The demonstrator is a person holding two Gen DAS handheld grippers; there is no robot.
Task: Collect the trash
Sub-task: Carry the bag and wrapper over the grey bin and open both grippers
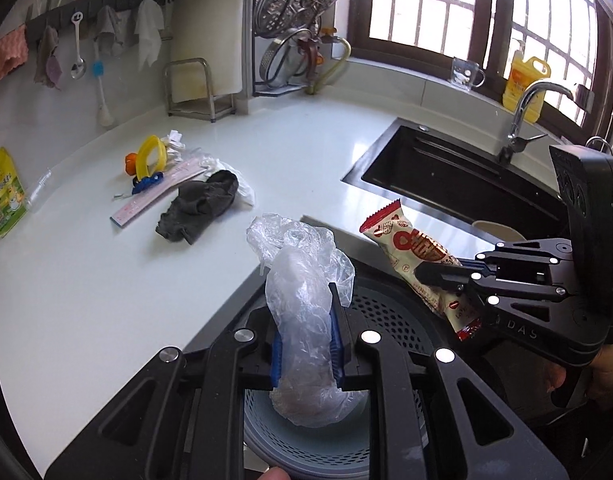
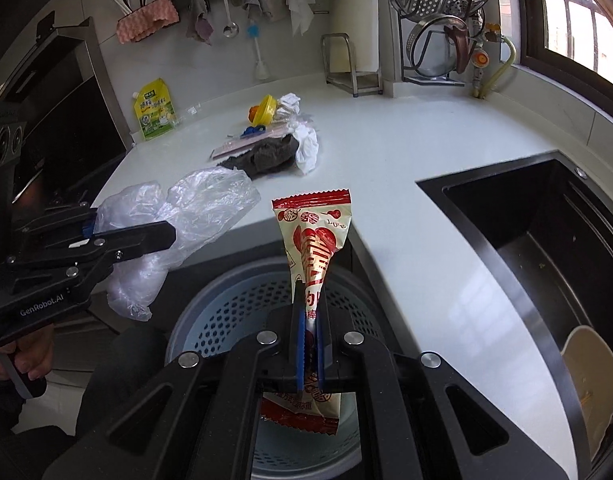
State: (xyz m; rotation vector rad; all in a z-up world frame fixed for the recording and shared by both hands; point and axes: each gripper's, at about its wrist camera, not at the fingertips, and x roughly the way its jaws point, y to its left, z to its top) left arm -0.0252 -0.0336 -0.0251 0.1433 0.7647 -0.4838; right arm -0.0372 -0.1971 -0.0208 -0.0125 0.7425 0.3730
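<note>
Two pieces of trash were held at once, one in each handheld gripper, both hanging over a round grey perforated plastic bin (image 2: 234, 308) that stood below the edge of a white kitchen counter (image 1: 106, 280). On the left, the left gripper (image 1: 304, 344) had its blue-padded jaws clamped on a crumpled clear plastic bag (image 1: 302, 280); the bag ran through the jaws, its loose top billowing above them and its lower end drooping beneath, directly above the bin's mouth. On the right, the right gripper (image 2: 310, 344) was squeezed fully together on a red and cream foil snack wrapper (image 2: 316, 240), pinched near its lower third, the wide serrated top standing up above the fingertips and the bottom seal hanging below them over the bin.

Both items looked very light and limp. The clear bag appeared soft, slippery and easily bunched, best taken by a gathered fold as here. The wrapper seemed thin and crinkly but a little stiffer, holding its flat shape, so a pinch across its flat faces suited it.

Further back on the counter lay more clutter: a dark grey cloth (image 1: 198, 206), a white crumpled bag (image 2: 306, 148), a pink flat packet (image 1: 158, 196) and a yellow plastic ring (image 1: 152, 158). A black sink (image 2: 526, 248) sat to the right
</note>
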